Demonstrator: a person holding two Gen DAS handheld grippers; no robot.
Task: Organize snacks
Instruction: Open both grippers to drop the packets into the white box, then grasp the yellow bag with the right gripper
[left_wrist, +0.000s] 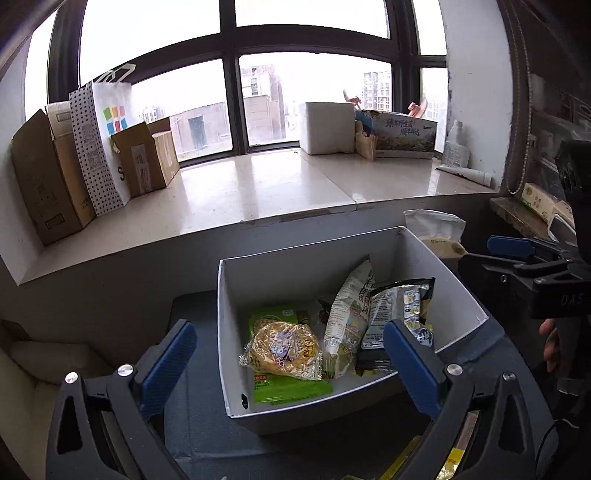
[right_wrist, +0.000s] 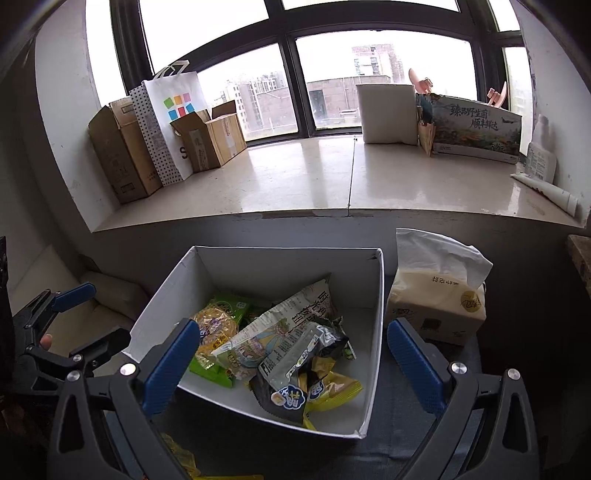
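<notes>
From the left wrist, the left gripper stands wide apart, holding nothing, over a white box on a dark surface. Inside lie a yellow round-cake packet on a green pack, a tall pale bag leaning upright, and a silver-black pouch.

From the right wrist, the right gripper gapes empty above the same box, the snacks heaped together; a tissue pack sits just beside it.
</notes>
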